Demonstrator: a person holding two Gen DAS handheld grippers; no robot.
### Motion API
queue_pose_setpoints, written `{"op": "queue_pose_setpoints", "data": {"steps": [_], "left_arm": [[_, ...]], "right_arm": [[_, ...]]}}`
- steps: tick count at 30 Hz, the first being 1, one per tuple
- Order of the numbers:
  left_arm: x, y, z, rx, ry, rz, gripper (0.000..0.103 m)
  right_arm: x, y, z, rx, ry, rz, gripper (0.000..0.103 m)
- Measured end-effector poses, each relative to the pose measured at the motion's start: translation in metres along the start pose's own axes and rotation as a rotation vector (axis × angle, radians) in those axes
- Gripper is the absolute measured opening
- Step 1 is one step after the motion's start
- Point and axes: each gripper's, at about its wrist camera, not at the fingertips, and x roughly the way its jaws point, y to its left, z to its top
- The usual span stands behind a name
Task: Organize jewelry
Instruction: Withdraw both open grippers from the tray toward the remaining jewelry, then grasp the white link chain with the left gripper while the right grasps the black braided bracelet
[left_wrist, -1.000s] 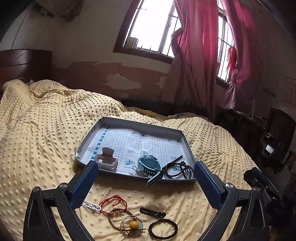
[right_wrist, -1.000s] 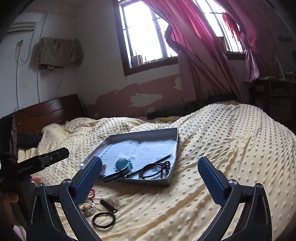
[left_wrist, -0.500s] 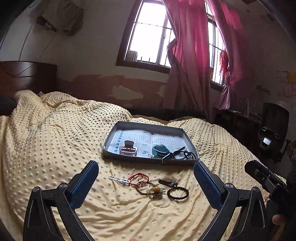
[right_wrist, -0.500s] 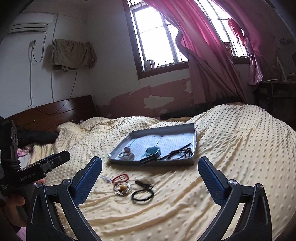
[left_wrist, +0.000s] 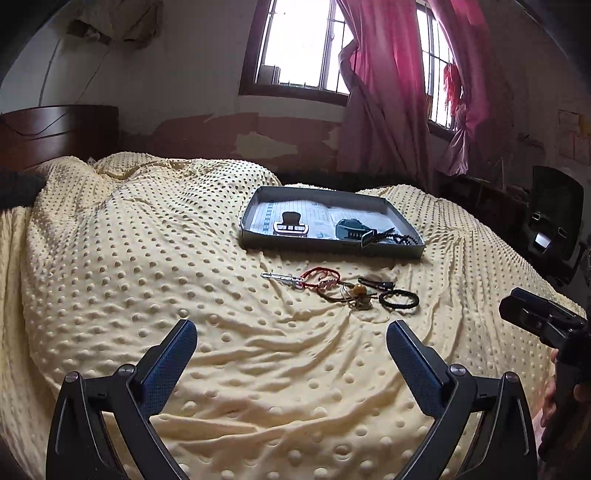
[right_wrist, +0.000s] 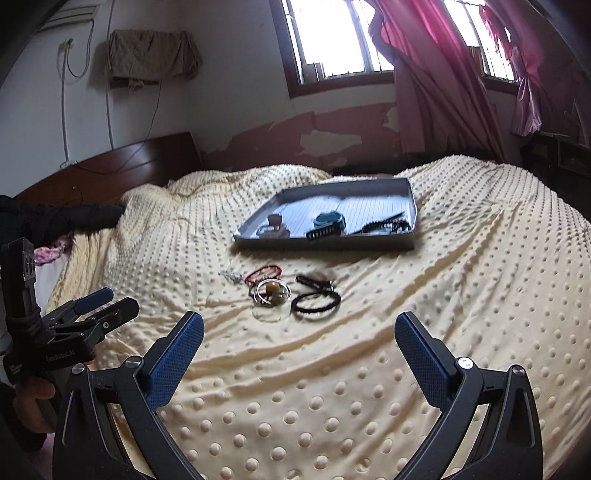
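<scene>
On the yellow dotted blanket (left_wrist: 155, 258), we find a grey tray (left_wrist: 332, 246) resting flat at about 12 o'clock from both grippers, well apart from them. Inside the tray, a hair claw clip (left_wrist: 291, 225) sits at its 9 o'clock side, a teal wristwatch (left_wrist: 349, 229) lies near the centre with its strap end over the near rim, and a black bead string (left_wrist: 397, 236) lies at the 3 o'clock side.

Just in front of the tray's near wall, loose pieces lie in a row on the blanket. From 9 o'clock to 3 o'clock we read: a silver hair clip (left_wrist: 282, 277), a red cord bracelet (left_wrist: 318, 276), a set of thin bangles with an amber bead (left_wrist: 356, 291), a black clasp piece (left_wrist: 376, 282) and a black braided bracelet (left_wrist: 399, 299). The red cord and the bangles overlap; the black bracelet lies just beside the bangles.

We hold the left gripper (left_wrist: 291, 354) above bare blanket, its jaws spread wide and holding nothing. We hold the right gripper (right_wrist: 299, 343) likewise, its jaws at full spread and holding nothing. In the right wrist view, the left gripper appears at 9 o'clock, with a hand (right_wrist: 31, 402) on its handle. In the left wrist view, the right gripper body shows at 3 o'clock.
</scene>
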Motion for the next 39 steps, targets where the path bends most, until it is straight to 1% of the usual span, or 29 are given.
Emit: {"op": "queue_pose_setpoints", "data": {"steps": [4, 9, 12, 17, 20, 24, 26, 29, 31, 33, 35, 37, 39], "left_arm": [[0.011, 0.008, -0.004, 0.004, 0.041, -0.001, 0.103], [0.026, 0.017, 0.001, 0.020, 0.072, -0.016, 0.103], [0.039, 0.020, 0.005, 0.033, 0.091, -0.029, 0.103], [0.063, 0.026, 0.013, 0.027, 0.120, -0.056, 0.103], [0.077, 0.030, 0.018, 0.004, 0.118, -0.045, 0.103], [0.097, 0.040, 0.026, -0.066, 0.128, -0.052, 0.103], [0.111, 0.044, 0.032, -0.091, 0.152, -0.066, 0.103], [0.130, 0.046, 0.042, -0.102, 0.182, -0.093, 0.103], [0.142, 0.047, 0.050, -0.087, 0.189, -0.113, 0.103], [0.152, 0.046, 0.058, -0.061, 0.190, -0.136, 0.103], [0.163, 0.044, 0.065, -0.035, 0.200, -0.179, 0.103], [0.176, 0.044, 0.070, -0.018, 0.213, -0.216, 0.103], [0.188, 0.044, 0.072, -0.006, 0.239, -0.257, 0.103]], "right_arm": [[0.017, -0.003, -0.003, 0.026, 0.066, 0.008, 0.102], [0.035, -0.004, -0.005, 0.044, 0.119, 0.029, 0.102], [0.047, -0.004, -0.003, 0.035, 0.147, 0.037, 0.102], [0.067, -0.004, 0.004, -0.004, 0.187, 0.050, 0.102], [0.079, -0.004, 0.007, -0.026, 0.212, 0.062, 0.102], [0.095, -0.006, 0.017, -0.044, 0.215, 0.080, 0.102], [0.105, -0.008, 0.025, -0.057, 0.210, 0.087, 0.102], [0.124, -0.007, 0.038, -0.080, 0.200, 0.098, 0.101], [0.135, -0.005, 0.043, -0.095, 0.199, 0.099, 0.098], [0.146, -0.005, 0.045, -0.107, 0.211, 0.095, 0.085], [0.155, -0.008, 0.044, -0.103, 0.230, 0.091, 0.078], [0.164, -0.012, 0.043, -0.092, 0.251, 0.091, 0.073], [0.171, -0.015, 0.042, -0.086, 0.269, 0.100, 0.063]]}}
